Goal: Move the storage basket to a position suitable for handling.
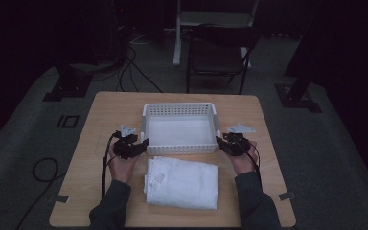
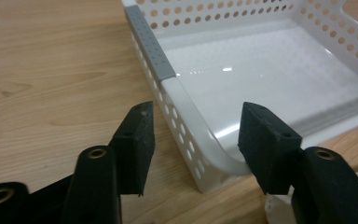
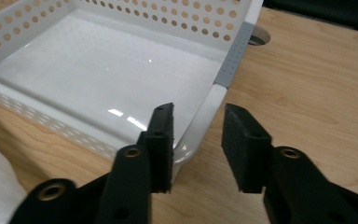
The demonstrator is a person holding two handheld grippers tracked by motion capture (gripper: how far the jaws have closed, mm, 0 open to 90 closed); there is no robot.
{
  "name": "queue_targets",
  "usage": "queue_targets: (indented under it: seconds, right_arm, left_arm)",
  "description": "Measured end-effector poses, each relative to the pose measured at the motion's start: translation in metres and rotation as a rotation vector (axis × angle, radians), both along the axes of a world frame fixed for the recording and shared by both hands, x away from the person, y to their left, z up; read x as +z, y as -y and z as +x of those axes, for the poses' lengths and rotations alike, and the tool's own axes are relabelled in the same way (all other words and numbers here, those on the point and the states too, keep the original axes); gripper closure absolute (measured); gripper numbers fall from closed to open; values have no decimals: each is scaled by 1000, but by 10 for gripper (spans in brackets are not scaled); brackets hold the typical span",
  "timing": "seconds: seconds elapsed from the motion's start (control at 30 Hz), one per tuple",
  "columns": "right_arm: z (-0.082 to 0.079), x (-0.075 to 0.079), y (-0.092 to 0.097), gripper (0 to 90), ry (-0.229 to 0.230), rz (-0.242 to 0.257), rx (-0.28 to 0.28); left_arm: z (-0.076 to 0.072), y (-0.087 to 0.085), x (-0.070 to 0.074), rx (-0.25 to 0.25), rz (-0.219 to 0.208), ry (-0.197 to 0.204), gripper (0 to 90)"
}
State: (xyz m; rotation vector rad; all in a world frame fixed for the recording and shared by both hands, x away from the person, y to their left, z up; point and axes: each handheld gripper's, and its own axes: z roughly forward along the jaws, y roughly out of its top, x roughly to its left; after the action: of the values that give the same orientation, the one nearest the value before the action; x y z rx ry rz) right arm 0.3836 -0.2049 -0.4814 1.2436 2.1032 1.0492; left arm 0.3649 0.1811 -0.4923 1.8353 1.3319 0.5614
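A white perforated basket (image 1: 180, 109) stood on the wooden surface (image 1: 100, 115), a little beyond its middle, with nothing lying in it. A grey strip capped the rim on each short side. Just in front of the basket lay a folded white towel (image 1: 182, 183), close to the near wall but apart from it as far as the high view showed.

The left tool (image 1: 143, 143) sat at the basket's near left corner, carried in the person's left hand (image 1: 122, 165). In the left gripper view its jaws stood apart and straddled that rounded corner (image 2: 205, 154) — one jaw outside over bare wood, the other inside over the basket floor. The outer pad stood clear of the plastic; whether the inner one touched the rim could not be told. A bit of the towel showed at the lower right of that view.

The right tool (image 1: 220, 143) mirrored it at the near right corner, carried in the right hand (image 1: 243, 162). In the right gripper view its jaws were also apart, set astride the corner wall (image 3: 200, 126) — the inner jaw lay close against the rim, and whether it touched could not be told, while the outer jaw stood off over the wood. Neither tool was clamped on the basket.

Both forearms, in dark sleeves, came in from the near edge on either side of the towel. A black cable trailed from the left tool across the surface. Beyond the surface stood a dark chair (image 1: 218, 55) on the grey floor
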Motion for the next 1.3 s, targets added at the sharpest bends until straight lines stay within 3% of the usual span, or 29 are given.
queue_targets:
  seconds: [0.2,0.4,0.63,0.93,1.1,1.3]
  right_arm:
    - [-21,12,2,547,34,5,-8]
    - [-39,8,-5,504,-18,9,54]
    - [-59,3,-7,418,-29,11,84]
    - [-85,-6,-8,358,-46,30,111]
    - [-100,-4,-14,326,-29,31,136]
    - [-115,-3,-17,291,-24,41,158]
  left_arm:
    - [-21,-3,5,-7,4,31,397]
    - [-37,4,1,-55,-42,7,337]
    - [-50,9,-1,-107,-65,-26,305]
    - [-76,21,4,-154,-60,18,254]
    - [-87,30,5,-192,-40,27,224]
    - [-96,38,7,-203,-23,32,176]
